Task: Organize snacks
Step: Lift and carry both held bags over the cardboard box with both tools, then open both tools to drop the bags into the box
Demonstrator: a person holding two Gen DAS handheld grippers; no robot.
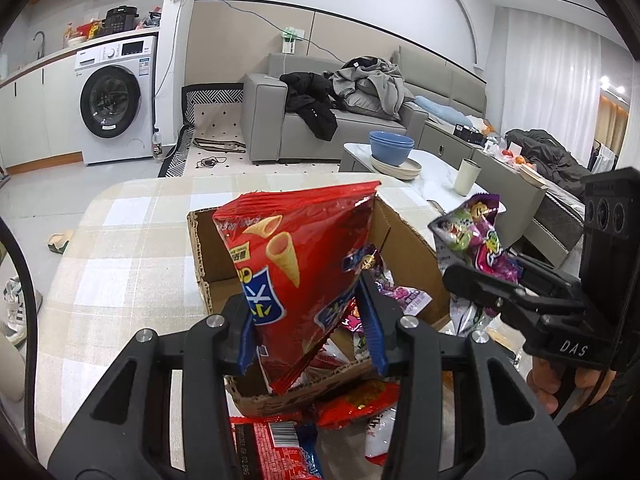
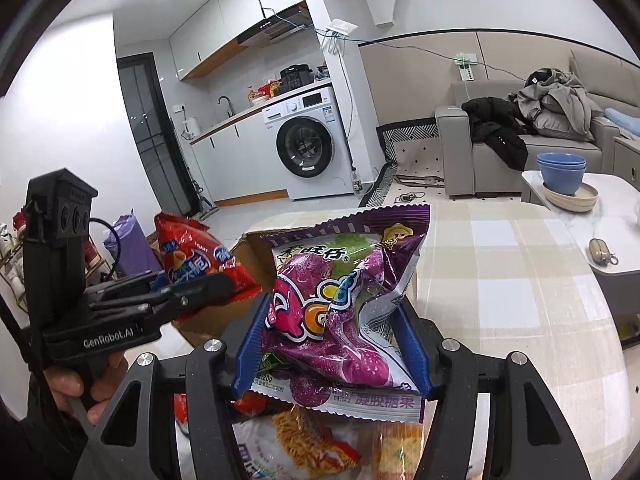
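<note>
My left gripper [image 1: 310, 320] is shut on a red bag of cone-shaped corn snacks [image 1: 296, 248], which hangs upright over an open cardboard box [image 1: 404, 236] with several packets inside. The right gripper [image 2: 332, 340] is shut on a crinkled purple candy bag [image 2: 340, 288]. In the left wrist view the right gripper [image 1: 480, 276] holds the purple bag [image 1: 476, 236] just past the box's right wall. The right wrist view has the left gripper [image 2: 192, 284] with the red bag [image 2: 192, 256] to the left, in front of the box [image 2: 250, 258].
The box stands on a table with a plaid cloth [image 1: 120, 240]. Loose snack packets [image 1: 272, 448] and a noodle pack [image 2: 304, 440] lie near the front edge. Beyond is a low white table with blue bowls [image 1: 390, 146] and a cup [image 1: 466, 176].
</note>
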